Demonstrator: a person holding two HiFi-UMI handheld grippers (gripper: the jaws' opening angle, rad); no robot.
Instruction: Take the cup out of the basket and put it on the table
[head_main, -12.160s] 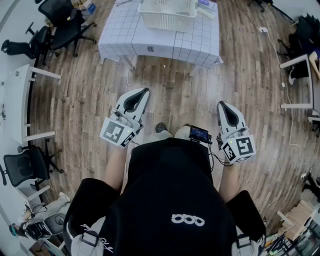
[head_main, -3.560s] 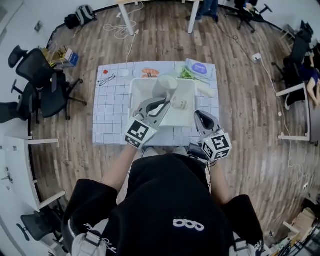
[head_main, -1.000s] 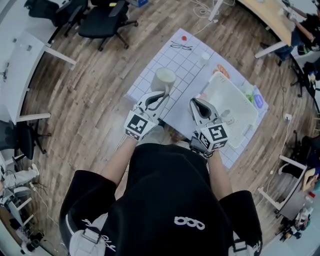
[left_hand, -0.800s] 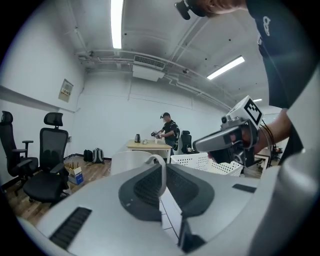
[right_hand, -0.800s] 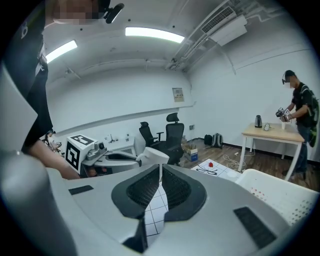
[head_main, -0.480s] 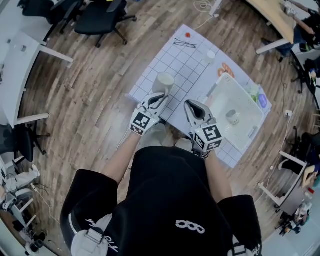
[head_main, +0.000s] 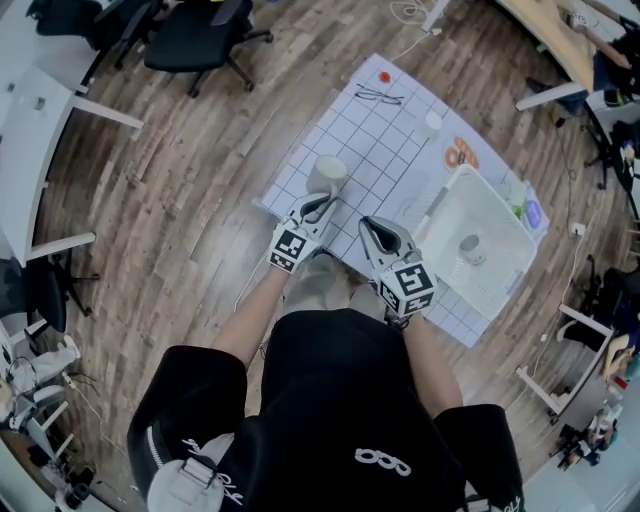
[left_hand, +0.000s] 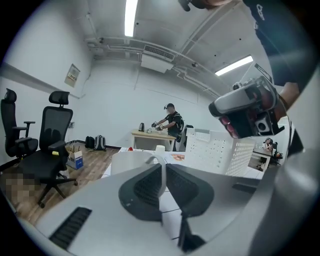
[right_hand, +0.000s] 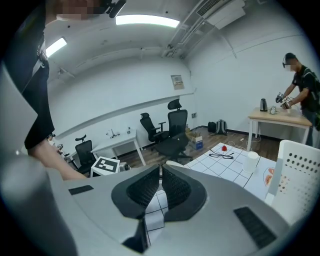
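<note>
As left tongs (head_main: 321, 201) clasp cup (head_main: 328, 174), maybe handle, right tongs (head_main: 367, 226) alongside

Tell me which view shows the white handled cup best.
The head view: the whole white handled cup shows from above, over the gridded table's corner. The left gripper view shows only its side wall behind the fingers, which clamp its handle. The right gripper view shows at most a pale sliver.

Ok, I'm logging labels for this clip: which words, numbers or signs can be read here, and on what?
No text reads clearly.
wall notice: print too small.
wall poster: too small.
black shirt: white looped logo, no clear letters.
orange packet: print blurred.
cup: no print visible.
</note>
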